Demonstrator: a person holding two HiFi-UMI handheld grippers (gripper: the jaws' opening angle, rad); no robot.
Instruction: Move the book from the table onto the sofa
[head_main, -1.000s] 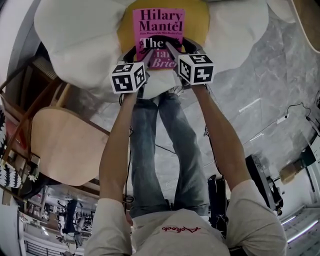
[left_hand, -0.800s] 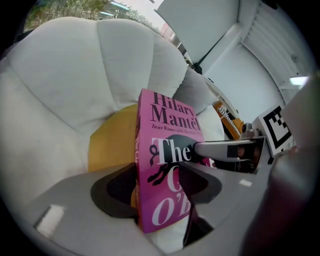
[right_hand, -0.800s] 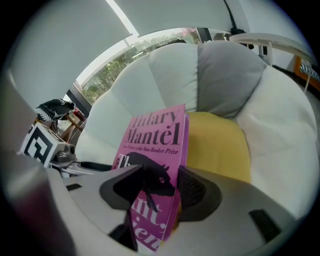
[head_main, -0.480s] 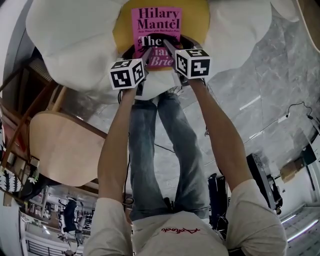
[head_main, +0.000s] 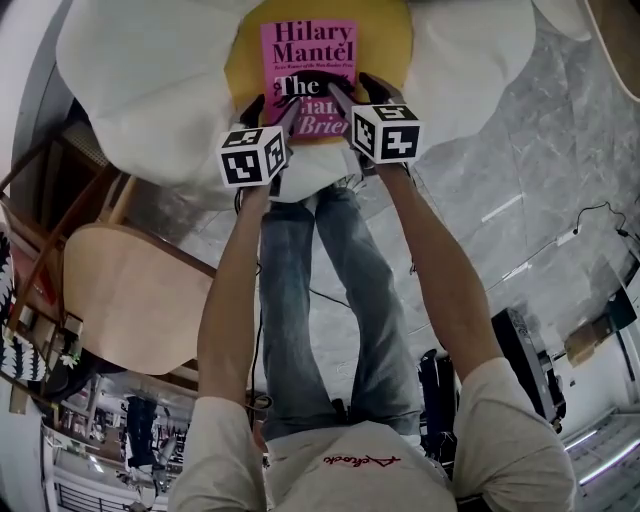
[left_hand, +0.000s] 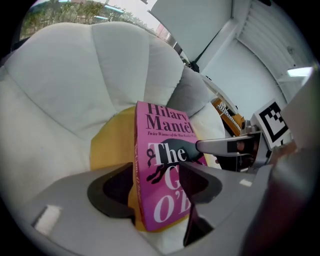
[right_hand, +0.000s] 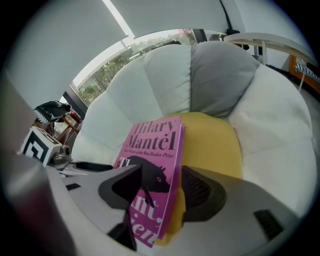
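Pink paperback book (head_main: 308, 68), cover up, over yellow centre cushion (head_main: 243, 62) of white petal-shaped sofa (head_main: 140, 70), at far side of scene; contact with cushion not discernible. Left gripper (head_main: 286, 106): jaws clamped on book's near left part, spine side, one jaw on cover, other behind. Right gripper (head_main: 338, 100): jaws clamped on near right edge, page side. Marker cubes side by side, just near of book. Grey marble floor (head_main: 540, 140) nearer, to right.
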